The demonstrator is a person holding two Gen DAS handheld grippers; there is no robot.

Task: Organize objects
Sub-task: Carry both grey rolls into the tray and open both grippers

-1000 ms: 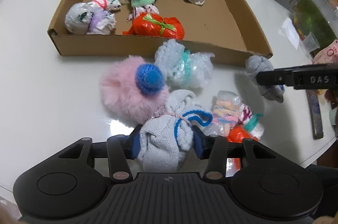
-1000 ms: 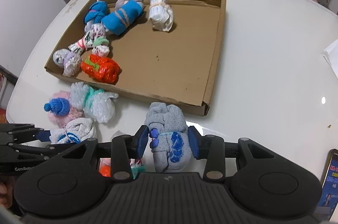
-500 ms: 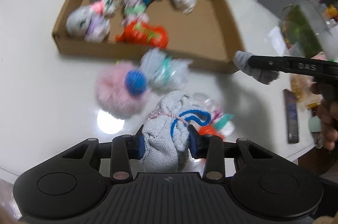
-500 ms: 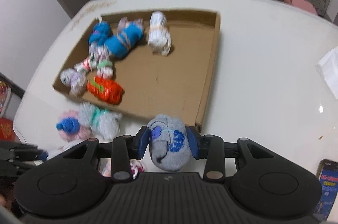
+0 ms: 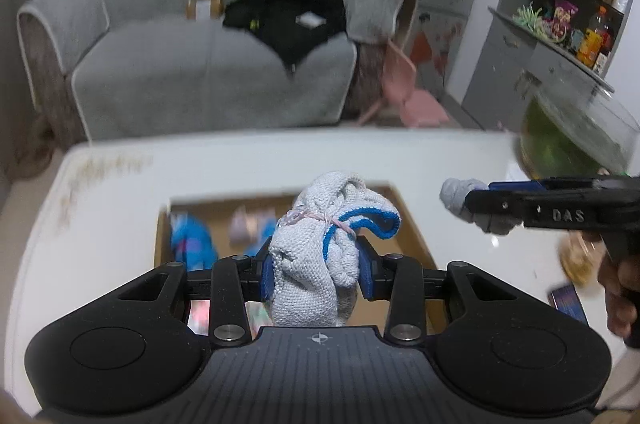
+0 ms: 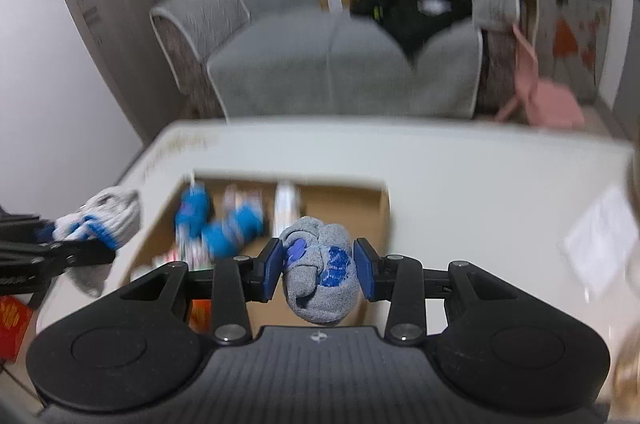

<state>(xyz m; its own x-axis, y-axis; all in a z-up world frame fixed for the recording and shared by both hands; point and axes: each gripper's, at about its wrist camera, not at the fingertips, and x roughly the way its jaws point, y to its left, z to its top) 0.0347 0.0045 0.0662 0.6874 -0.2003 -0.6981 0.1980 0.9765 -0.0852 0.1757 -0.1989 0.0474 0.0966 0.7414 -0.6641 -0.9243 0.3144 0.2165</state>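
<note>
Both jaws clenched: left gripper [image 5: 316, 274] on a white blue-trimmed sock bundle [image 5: 320, 256], right gripper [image 6: 318, 274] on a grey sock ball [image 6: 320, 276], raised above the cardboard tray [image 6: 344, 200]. Risk: loose cuff snagging, landing outside.

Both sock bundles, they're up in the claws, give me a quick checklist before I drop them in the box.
1. Left claw shut on white bundle: ok.
2. Right claw shut on grey bundle: ok.
3. Both bundles clear of the table: ok.
4. Box ahead of both claws: ok.
5. Bare cardboard on the box's right side for drops: ok.
6. Claws apart, no collision: ok.
</note>
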